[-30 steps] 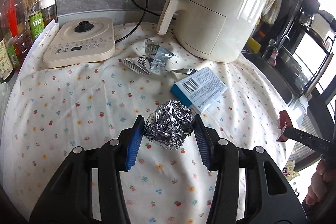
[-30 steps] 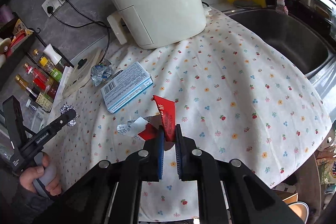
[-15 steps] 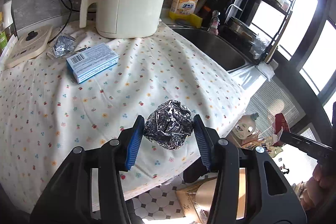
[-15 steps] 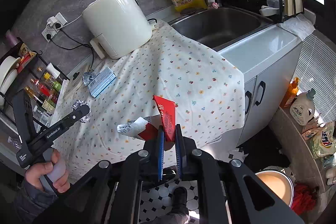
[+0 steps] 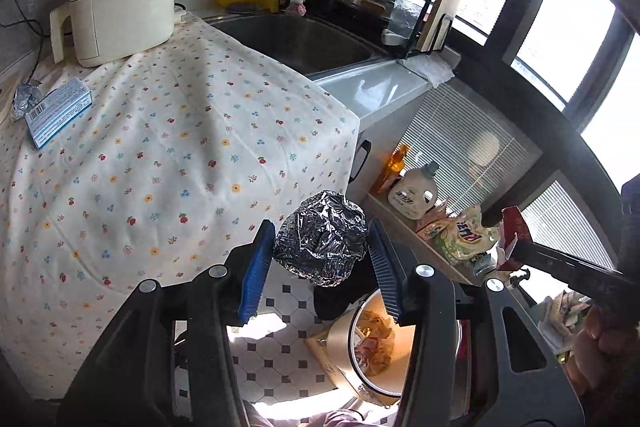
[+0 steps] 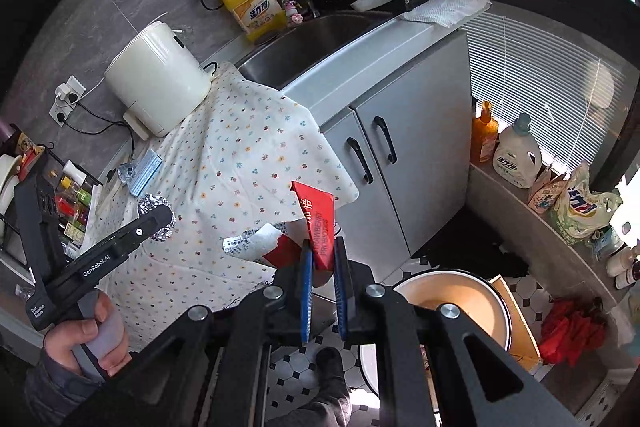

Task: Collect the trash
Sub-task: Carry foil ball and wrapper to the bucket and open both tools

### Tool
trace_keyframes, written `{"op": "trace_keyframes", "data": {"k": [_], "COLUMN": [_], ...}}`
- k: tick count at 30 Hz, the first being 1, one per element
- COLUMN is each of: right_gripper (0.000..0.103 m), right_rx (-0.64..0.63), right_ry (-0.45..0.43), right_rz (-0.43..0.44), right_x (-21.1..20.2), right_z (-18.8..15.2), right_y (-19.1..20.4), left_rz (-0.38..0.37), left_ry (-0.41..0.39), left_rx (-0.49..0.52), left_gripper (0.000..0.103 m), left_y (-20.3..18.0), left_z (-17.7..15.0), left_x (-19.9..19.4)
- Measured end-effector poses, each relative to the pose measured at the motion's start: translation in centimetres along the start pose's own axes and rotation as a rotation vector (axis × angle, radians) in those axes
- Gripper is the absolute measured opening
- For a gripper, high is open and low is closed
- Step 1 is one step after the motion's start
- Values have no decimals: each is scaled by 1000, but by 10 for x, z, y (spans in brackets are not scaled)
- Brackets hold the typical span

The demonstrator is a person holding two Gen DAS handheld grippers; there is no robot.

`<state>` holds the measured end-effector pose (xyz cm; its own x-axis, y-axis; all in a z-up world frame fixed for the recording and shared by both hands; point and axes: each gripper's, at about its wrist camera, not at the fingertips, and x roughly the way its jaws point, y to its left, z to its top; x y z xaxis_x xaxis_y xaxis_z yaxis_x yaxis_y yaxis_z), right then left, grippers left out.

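I am in the carrying step: both pieces of trash are lifted off the counter and I bring them toward the round cream bin (image 6: pixel 452 303) that stands on the black-and-white tiled floor (image 5: pixel 280 331). My left gripper (image 5: pixel 320 259) clamps the crumpled ball of silver foil (image 5: pixel 322 237) between its blue ribbed pads (image 5: pixel 256 273); the ball hangs just past the edge of the white cloth with small flowers (image 5: pixel 160 155), over the floor and near the rim of the bin. My right gripper (image 6: pixel 322 281) is almost closed, pinching the flat red paper wrapper with white print (image 6: pixel 318 223), which stands up stiffly out of the jaws, with a torn white flap to its side. The foil looks light and easily crushed, with many sharp creases, so the grip needs no more force; the wrapper is thin and may slide if I tilt it. The bin seems to hold already some crumpled paper, but this part of the view is half hidden by the gripper, so I am not sure. I judge that the next move is to bring each gripper over the mouth of the bin and open the jaws there. On the cloth remain a light blue cardboard box (image 5: pixel 58 113) and a small shiny wrapper (image 5: pixel 24 99) beside it.
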<state>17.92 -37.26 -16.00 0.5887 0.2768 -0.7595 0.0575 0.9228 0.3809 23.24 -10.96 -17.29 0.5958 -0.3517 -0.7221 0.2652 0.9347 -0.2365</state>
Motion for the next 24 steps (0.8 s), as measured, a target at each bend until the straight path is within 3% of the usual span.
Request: {"op": "trace_keyframes", "data": {"k": [8, 13, 14, 16, 24], "right_gripper": [11, 15, 19, 52, 55], "right_rx": [36, 40, 46, 60, 168], "right_ry": [32, 112, 137, 160, 131], "right_rz": [-54, -65, -67, -77, -132], "right_x": [-7, 5, 9, 11, -7], "right_z": [-24, -48, -54, -64, -77], "right_y": [-48, -65, -68, -75, -111], "left_rz": [-44, -65, -69, -81, -130], "left_ry": [57, 98, 107, 128, 204], "left_rx": [34, 43, 47, 54, 111], "left_gripper": [48, 48, 48, 48, 48], "left_y": [-41, -57, -60, -64, -86], "left_z": [-25, -41, -44, -50, -70], "left_x": [17, 29, 32, 35, 48]}}
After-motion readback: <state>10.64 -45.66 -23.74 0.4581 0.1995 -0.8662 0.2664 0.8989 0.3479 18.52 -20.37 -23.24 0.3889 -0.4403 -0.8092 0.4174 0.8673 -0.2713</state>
